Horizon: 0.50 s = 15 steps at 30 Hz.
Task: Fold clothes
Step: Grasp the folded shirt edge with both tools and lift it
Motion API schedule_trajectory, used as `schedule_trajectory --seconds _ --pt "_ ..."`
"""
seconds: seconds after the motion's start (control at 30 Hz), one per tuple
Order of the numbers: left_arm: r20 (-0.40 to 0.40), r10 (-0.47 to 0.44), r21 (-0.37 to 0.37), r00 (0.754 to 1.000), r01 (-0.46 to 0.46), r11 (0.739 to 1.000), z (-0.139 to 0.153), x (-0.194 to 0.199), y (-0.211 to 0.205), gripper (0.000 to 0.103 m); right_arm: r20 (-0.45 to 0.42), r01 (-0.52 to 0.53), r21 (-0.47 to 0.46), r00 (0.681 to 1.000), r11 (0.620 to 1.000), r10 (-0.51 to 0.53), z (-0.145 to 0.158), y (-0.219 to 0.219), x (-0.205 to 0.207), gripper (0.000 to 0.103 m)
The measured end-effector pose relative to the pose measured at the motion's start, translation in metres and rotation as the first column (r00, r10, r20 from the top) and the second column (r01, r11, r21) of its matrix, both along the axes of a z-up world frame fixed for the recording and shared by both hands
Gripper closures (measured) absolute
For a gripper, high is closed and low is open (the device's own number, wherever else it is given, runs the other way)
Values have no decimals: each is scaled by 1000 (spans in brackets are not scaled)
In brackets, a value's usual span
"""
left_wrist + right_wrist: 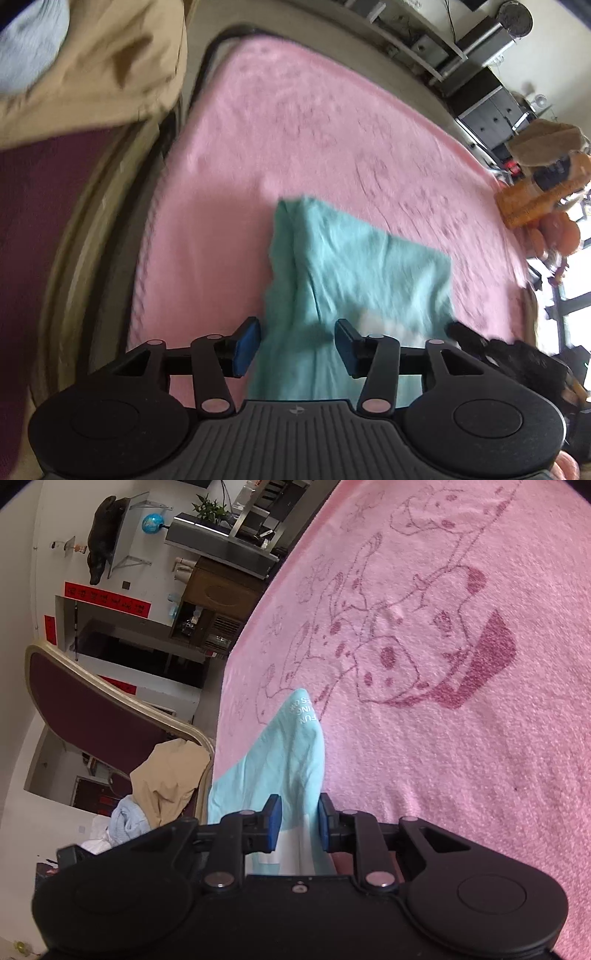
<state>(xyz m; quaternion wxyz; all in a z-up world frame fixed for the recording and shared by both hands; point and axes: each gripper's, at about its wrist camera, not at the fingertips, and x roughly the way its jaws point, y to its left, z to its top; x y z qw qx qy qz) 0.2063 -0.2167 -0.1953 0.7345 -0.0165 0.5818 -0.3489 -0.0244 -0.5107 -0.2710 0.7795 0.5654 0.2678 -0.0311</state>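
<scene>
black grippers (297,345); blue pads (274,823)

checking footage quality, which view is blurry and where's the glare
Left wrist view: motion blur smears the teal garment and pink blanket, and the window at the right edge is blown out. Right wrist view: sharp, the blanket's print and the garment's lettering are crisp; fisheye bends the chair.

Daylight was soft and even. The left view was motion-blurred; a window (576,273) glared white. Fisheye bent both views' edges.

"FUN" upside down on the aqua garment (291,753), other lettering unreadable
</scene>
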Motion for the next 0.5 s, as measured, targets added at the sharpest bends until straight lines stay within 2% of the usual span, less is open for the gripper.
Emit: schedule_trajectory --seconds 0.1,0.17,0.23,0.37,0.5 --pt "-23 -8 20 1000 8 1000 0 -3 5 51 3 -13 -7 1000 1000 13 0 1 1 83" --pt "-36 -13 -9 999 13 1000 -2 -1 3 39 8 -20 -8 1000 1000 20 -1 0 1 83" --pt "-31 -26 -43 999 24 999 -3 2 -4 33 13 -26 -8 1000 1000 26 -1 0 1 84" --pt "57 -49 -40 997 51 998 -3 4 -26 33 25 -13 -5 1000 1000 13 -3 -1 -1 86" --pt "103 -56 -63 993 63 996 -5 3 -33 34 30 9 -15 1000 1000 -9 -3 -1 2 86"
